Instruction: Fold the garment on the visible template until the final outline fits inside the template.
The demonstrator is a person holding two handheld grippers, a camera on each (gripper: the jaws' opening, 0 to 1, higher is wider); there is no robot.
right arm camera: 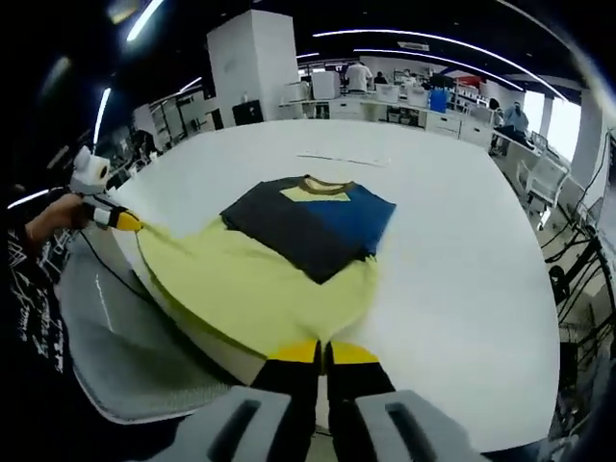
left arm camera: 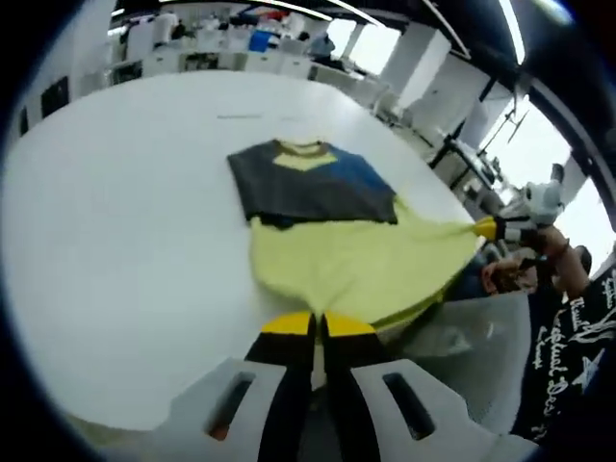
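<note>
Left gripper (left arm camera: 318, 325): jaws pinch the garment's (left arm camera: 356, 260) yellow hem
Right gripper (right arm camera: 325, 351): jaws clamp the other hem corner
Surface (left arm camera: 125, 212): white, garment spread flat

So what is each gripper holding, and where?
Both hold the shirt by its yellow bottom hem: left gripper at one corner, right gripper at the other.

- Short-sleeved cloth garment (left arm camera: 337, 241) (right arm camera: 279, 250): yellow lower body, dark grey and blue chest, yellow collar.
- Spread flat on white table, collar far, hem stretched taut at near table edge.
</note>
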